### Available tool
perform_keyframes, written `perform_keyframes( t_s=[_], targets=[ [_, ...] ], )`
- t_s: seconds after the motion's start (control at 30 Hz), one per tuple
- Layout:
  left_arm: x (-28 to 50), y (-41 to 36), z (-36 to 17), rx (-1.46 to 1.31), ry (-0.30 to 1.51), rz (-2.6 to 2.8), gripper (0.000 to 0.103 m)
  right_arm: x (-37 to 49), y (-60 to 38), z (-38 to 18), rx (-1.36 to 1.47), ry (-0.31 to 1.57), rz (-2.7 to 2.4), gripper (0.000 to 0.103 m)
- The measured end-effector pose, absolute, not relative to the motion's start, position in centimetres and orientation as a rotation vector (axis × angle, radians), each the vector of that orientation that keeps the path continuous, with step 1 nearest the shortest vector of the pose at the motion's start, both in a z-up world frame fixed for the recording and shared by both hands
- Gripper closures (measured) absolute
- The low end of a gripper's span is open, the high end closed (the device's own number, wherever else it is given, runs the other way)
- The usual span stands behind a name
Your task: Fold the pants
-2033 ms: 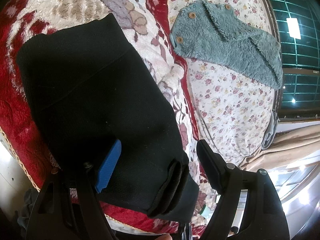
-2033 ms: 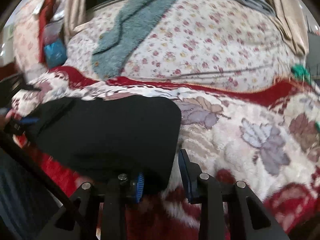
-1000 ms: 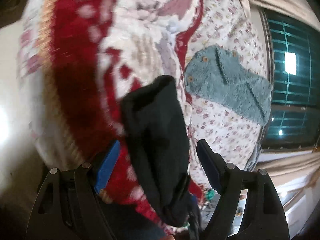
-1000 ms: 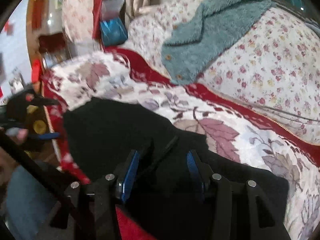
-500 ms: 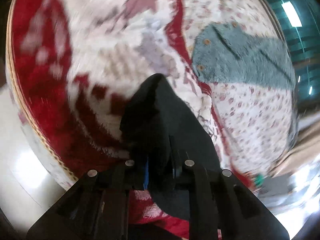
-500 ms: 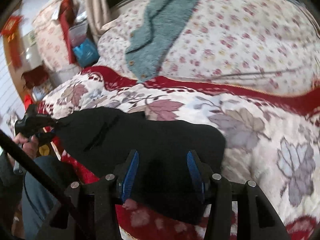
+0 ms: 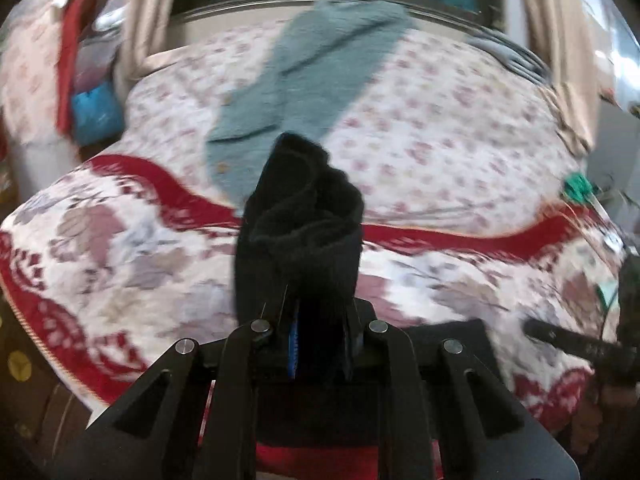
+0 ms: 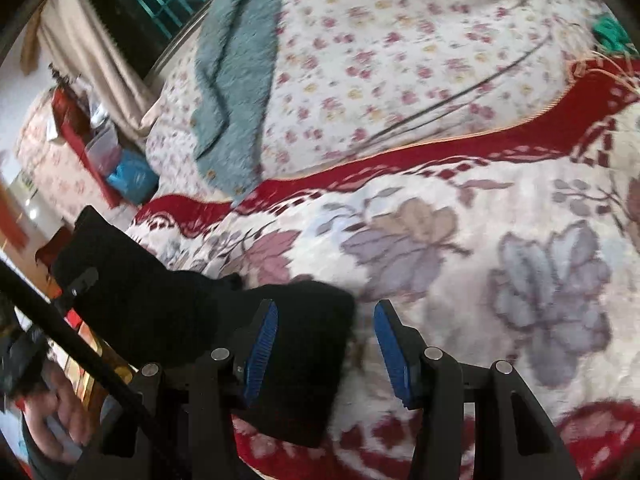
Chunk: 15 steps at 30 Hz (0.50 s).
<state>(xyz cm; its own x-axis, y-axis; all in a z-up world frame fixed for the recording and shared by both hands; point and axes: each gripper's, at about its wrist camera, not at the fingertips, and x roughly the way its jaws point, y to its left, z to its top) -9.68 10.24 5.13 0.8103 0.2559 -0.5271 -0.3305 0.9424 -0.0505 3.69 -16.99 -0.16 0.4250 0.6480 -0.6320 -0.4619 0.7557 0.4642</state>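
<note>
Black pants (image 7: 300,216) lie bunched at the near edge of the bed, on the red-and-cream floral blanket (image 7: 120,248); one end is lifted clear in the left hand-held gripper (image 7: 320,340), jaws drawn narrow and clamped on a thick wad of the fabric that stands up ahead of the fingers. Right hand-held gripper (image 8: 324,344) hangs low over the other end of the pants, jaws fairly wide, blue pads bare; the cloth lies under and beside its left pad, but no pinch shows. A teal fleece garment (image 8: 228,80) rests well apart on the flowered sheet (image 8: 400,60) behind. Step in hand, by my reading: carrying the gripped end over for a fold. Next move likely calls for laying that end flat onto the part lying on the blanket, edges lined up, while the right gripper pins or takes the near end so the stack does not slide off the bed edge.
</note>
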Motion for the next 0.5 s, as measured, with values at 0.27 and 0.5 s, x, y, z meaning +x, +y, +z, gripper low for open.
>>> perform_keyframes(
  t_s=[0.27,0.5],
  targets=[
    [-4.9,0.9,-1.9,-0.025,0.683,0.299,0.089,3.5,-20.5,-1.9,0.23,0.923,0.644,0.055],
    [-5.7,-1.6,-3.3,0.047,0.688,0.3,0.089,3.9,-20.7,-2.6,0.226,0.943,0.639,0.054]
  ],
)
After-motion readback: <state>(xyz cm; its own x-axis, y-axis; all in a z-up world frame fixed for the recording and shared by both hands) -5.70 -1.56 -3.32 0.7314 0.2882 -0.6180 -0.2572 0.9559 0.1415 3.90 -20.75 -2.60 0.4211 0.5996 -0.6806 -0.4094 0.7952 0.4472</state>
